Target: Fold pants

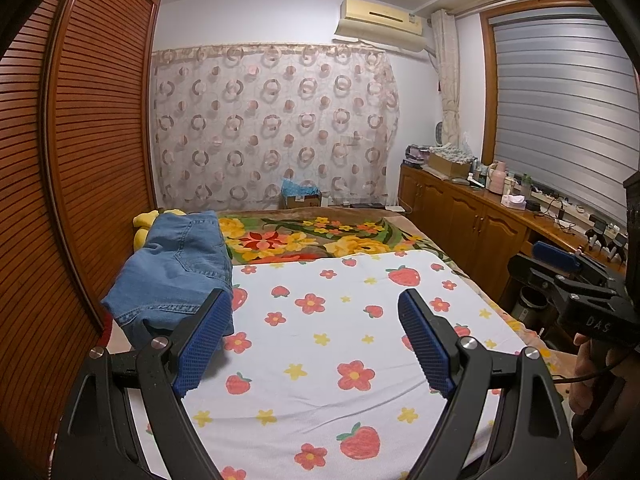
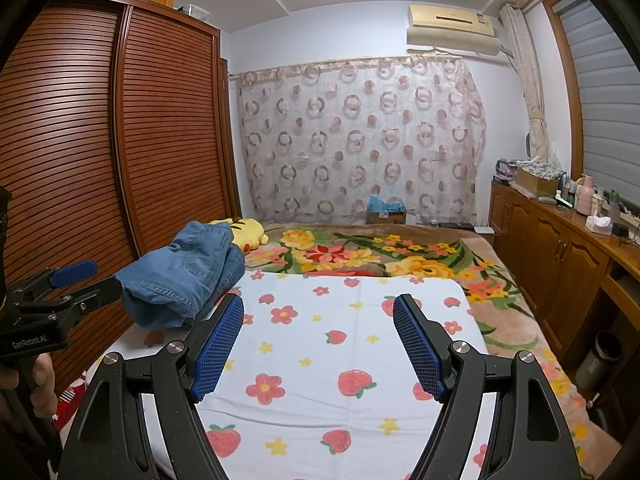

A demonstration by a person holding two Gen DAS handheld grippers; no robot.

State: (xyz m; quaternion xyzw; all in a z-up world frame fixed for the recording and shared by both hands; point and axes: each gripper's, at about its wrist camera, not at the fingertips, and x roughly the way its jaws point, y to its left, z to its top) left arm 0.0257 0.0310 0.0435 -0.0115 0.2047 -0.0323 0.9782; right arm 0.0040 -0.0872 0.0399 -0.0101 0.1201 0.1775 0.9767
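While both hand-held grippers hover with jaws spread wide and empty over the strawberry sheet, left and right, the jeans lie bunched in a loose heap at the bed's left edge, beside the wardrobe. That bare sheet looks kept free as a folding surface; the heap shows no neat fold.

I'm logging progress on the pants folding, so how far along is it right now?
Done: the jeans look already folded into a thick stack at the left edge of the strawberry sheet, beside the yellow plush toy. In hand: nothing; the left gripper and right gripper both hang open above the bare sheet. Left: probably nothing, as no other pants are visible.
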